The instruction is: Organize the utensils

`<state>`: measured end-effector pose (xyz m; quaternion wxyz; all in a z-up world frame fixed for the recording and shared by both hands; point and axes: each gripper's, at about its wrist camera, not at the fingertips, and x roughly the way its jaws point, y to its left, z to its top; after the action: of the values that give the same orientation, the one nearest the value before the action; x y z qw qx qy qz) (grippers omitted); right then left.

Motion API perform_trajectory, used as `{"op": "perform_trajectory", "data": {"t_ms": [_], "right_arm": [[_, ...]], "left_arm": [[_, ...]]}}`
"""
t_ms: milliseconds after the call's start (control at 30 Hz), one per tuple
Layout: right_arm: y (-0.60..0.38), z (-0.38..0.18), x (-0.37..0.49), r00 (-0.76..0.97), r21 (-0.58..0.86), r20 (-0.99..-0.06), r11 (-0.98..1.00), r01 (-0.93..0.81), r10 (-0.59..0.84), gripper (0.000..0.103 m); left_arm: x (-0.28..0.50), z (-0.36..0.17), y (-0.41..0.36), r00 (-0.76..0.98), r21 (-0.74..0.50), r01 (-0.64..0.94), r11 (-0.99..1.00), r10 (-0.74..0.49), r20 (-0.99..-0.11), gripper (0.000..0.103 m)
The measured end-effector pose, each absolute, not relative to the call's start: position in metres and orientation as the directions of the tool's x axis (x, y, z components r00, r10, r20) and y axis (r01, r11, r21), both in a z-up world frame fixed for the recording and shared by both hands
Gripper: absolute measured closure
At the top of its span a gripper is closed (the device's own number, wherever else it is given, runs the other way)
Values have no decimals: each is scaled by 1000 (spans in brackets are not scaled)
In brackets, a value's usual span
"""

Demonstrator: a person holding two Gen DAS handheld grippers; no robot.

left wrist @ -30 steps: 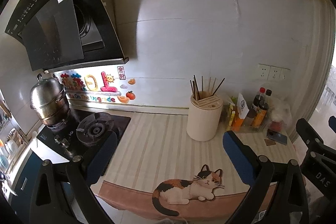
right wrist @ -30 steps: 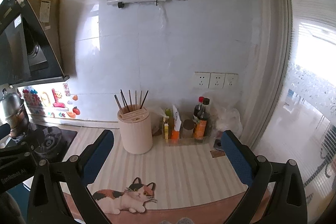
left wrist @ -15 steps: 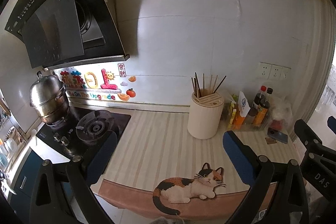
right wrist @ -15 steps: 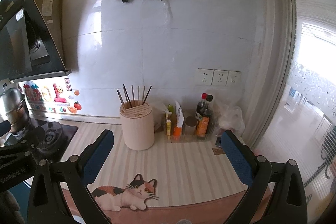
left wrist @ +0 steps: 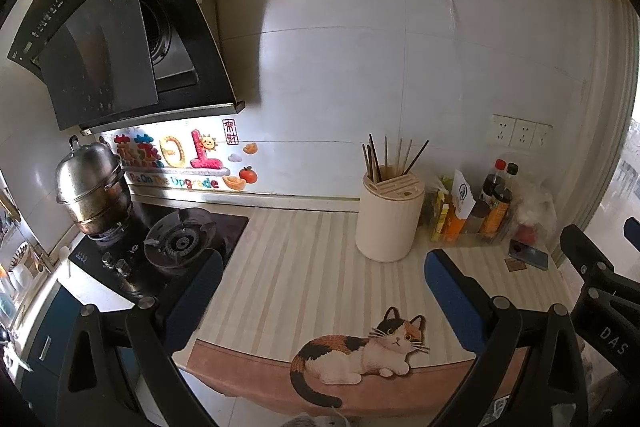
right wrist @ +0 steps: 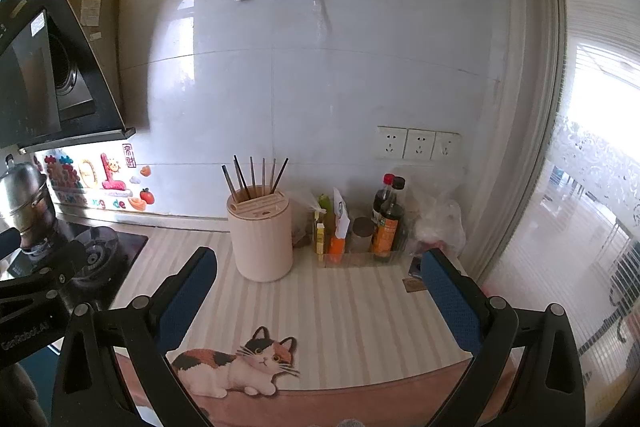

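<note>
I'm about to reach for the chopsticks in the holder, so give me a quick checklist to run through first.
1. Left gripper open and empty: ok.
2. Right gripper open and empty: ok.
3. Holder upright on the counter: ok.
4. Chopsticks stand above the holder's rim, graspable: ok.
5. Counter in front of the holder free of things: ok.
6. Bottles close to the holder's right side: not ok, mind them.

Striped table (left wrist: 304,267) bare in front of chopstick holder (left wrist: 389,215). Condiment bottles (left wrist: 494,203) crowd right of holder; gas stove (left wrist: 176,243) bounds left.
</note>
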<state>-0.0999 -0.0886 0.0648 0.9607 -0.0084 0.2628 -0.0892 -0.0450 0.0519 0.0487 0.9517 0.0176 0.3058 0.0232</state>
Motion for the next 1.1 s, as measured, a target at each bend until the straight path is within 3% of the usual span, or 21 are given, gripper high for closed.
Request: {"op": "perform_trajectory", "data": {"t_ms": [1100], "right_arm": [[-87,67,-102,847,-63,-504,985,159,-169,0]], "left_arm": [[-49,46,59,813,48,-52,997,70,-578,0]]}}
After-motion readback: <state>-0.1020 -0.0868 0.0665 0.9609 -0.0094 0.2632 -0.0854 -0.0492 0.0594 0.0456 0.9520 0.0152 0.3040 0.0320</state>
